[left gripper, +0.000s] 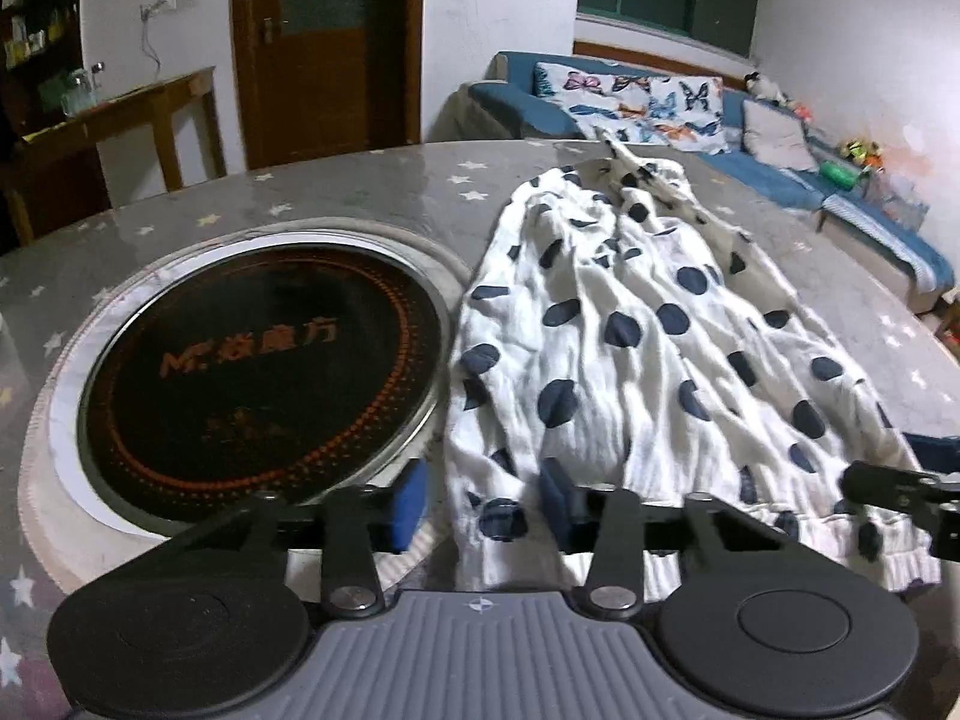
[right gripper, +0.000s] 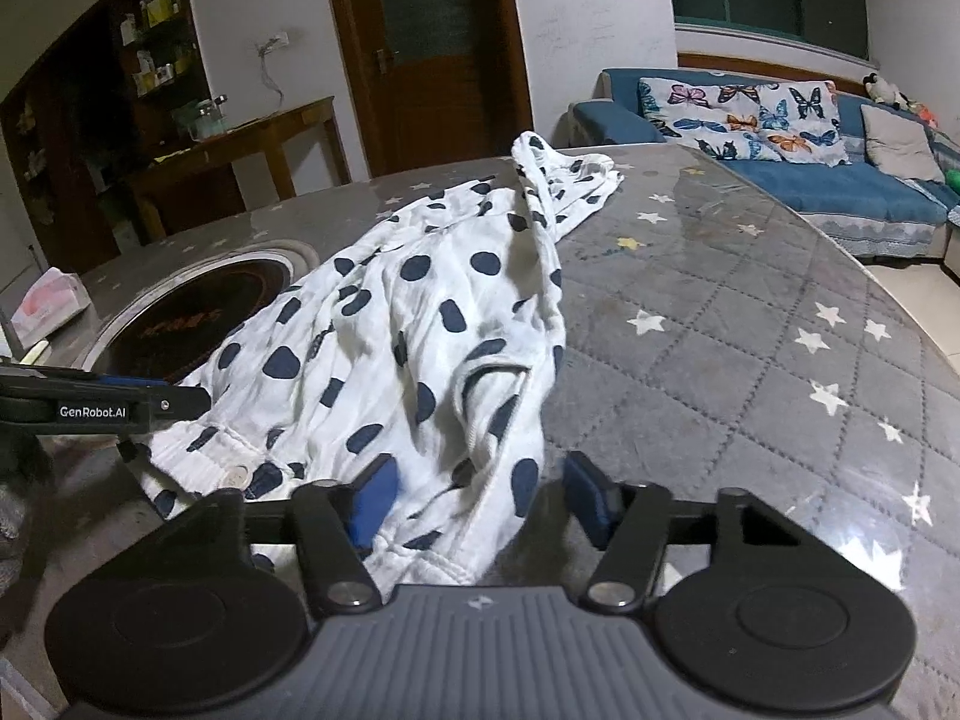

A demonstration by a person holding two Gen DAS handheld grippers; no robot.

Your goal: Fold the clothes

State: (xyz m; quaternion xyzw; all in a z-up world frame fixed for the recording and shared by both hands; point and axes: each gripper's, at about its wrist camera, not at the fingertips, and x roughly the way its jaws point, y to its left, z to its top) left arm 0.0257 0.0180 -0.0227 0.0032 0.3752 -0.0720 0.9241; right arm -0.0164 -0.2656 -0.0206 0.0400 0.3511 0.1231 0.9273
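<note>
The polka-dot garment (left gripper: 648, 348) lies lengthwise and rumpled on your starred table (right gripper: 750, 330) beside the inset burner (left gripper: 258, 360), unfolded, so with left gripper (left gripper: 480, 498) and right gripper (right gripper: 480, 495) both open, empty, astride its near hem, pinch next.

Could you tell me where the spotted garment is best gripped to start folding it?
Grip the spotted garment at its gathered near hem, coming in low from the near table edge. That hem lies nearest both open grippers, left and right.
</note>
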